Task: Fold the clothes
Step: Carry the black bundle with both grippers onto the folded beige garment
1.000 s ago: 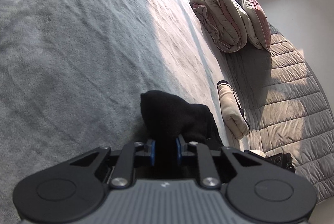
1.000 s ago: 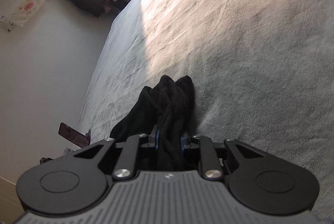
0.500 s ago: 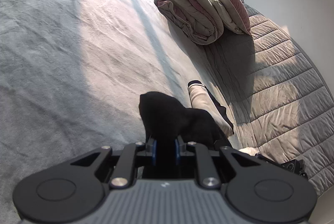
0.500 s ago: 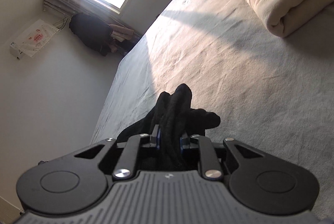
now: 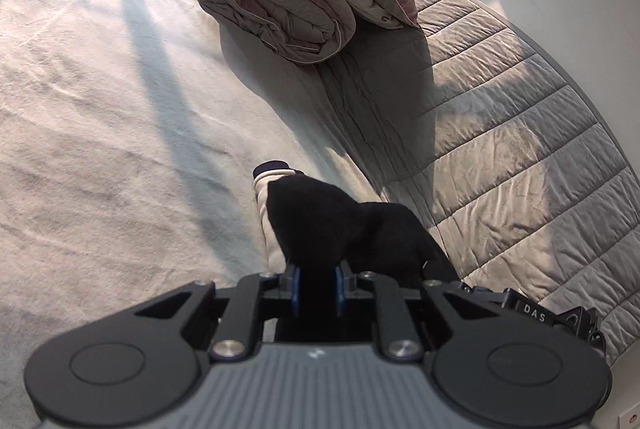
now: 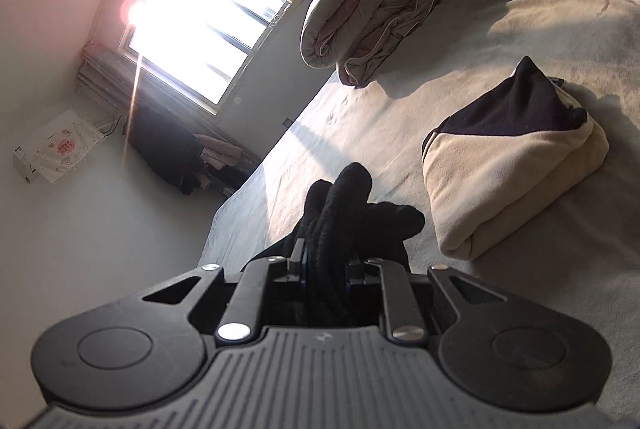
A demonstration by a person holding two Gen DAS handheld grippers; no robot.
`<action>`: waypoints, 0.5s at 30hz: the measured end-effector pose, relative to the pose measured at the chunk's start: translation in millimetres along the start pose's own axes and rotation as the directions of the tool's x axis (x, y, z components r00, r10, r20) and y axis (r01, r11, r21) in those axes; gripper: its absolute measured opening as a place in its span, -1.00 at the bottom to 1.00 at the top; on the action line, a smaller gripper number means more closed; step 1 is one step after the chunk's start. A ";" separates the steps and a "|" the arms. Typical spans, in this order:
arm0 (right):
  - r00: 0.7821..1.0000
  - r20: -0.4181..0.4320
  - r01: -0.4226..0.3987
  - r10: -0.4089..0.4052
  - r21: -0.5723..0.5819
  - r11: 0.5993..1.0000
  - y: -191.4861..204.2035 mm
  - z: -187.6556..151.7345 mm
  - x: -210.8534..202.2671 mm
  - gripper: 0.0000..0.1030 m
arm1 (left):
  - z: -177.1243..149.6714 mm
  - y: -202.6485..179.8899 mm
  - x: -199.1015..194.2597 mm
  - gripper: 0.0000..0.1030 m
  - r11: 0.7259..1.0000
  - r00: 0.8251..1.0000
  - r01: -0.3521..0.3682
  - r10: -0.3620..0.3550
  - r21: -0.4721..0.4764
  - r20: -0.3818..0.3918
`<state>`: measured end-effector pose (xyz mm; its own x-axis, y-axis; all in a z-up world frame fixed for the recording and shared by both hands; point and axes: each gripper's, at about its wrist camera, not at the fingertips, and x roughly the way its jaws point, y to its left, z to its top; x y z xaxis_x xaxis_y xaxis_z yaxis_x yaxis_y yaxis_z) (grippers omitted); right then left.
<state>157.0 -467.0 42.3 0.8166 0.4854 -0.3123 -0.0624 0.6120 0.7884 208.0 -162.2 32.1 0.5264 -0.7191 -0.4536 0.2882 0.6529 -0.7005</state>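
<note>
black garment pinched inside left tool.

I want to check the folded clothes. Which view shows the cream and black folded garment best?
The right wrist view: the folded garment lies fully visible on the bed. In the left wrist view, the black cloth hides most of it.

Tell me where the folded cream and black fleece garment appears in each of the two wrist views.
Left wrist: the folded cream and black fleece garment lies at centre, mostly hidden behind the held black cloth.
Right wrist: it lies at the right, fully visible on the bed.
Shared landmark: the rolled beige quilt, beyond the garment in both.
</note>
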 end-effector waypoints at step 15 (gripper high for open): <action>0.983 0.138 0.134 -0.124 -0.060 0.989 -55.4 71.8 8.8 -0.62 | 49.1 -29.9 132.6 -0.69 0.996 0.996 0.024 -0.016 0.088 -0.091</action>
<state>208.9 -541.4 33.9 0.8895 0.3144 -0.3315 0.0129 0.7080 0.7061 308.5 -265.4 19.9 0.4466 -0.7482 -0.4907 0.3702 0.6538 -0.6600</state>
